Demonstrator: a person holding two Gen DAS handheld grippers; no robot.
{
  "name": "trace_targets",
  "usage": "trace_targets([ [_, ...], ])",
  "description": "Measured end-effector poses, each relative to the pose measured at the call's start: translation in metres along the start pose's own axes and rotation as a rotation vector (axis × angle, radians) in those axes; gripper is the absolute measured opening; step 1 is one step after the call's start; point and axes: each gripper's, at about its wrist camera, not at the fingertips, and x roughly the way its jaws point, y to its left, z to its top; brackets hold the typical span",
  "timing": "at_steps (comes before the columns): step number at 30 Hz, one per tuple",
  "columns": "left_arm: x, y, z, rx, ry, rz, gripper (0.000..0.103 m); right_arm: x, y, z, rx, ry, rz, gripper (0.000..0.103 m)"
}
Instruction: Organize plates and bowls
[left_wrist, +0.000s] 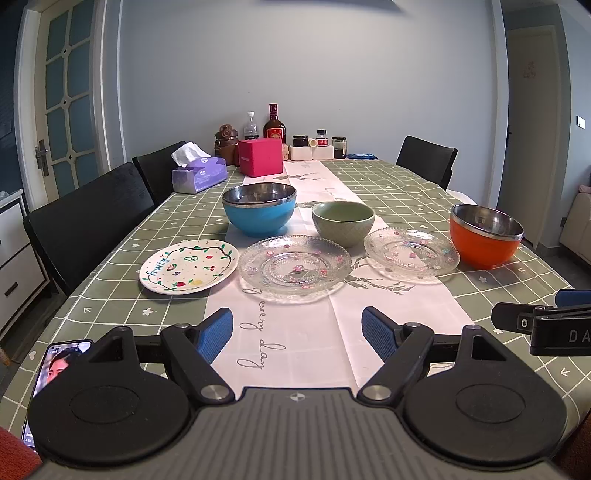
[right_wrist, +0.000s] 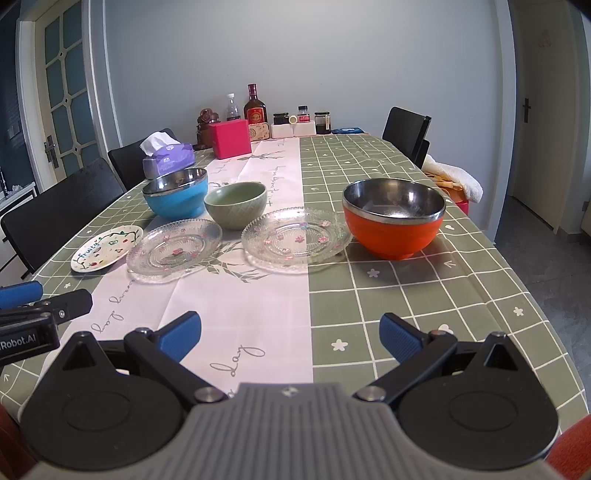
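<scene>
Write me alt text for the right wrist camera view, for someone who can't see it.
Open right gripper held empty above a checked tablecloth. Ahead stand an orange bowl, green bowl and blue bowl, with two glass plates and a fruit-painted plate in front.

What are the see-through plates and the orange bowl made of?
The two clear flowered plates look like pressed glass: see-through, bumpy patterned rims. The orange bowl with the silver inside looks like shiny steel within, mirror-like; its smooth matte orange shell may be plastic, though that is hard to tell.
</scene>
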Motion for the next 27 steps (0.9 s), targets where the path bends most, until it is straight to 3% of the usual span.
trace_targets([
  [27, 0.001, -0.0022, -0.0035, -0.005, 0.003, -0.005, 0.093, 0.0032, 0.0008, -0.0007, -0.022, 0.011, -0.013, 0.1],
])
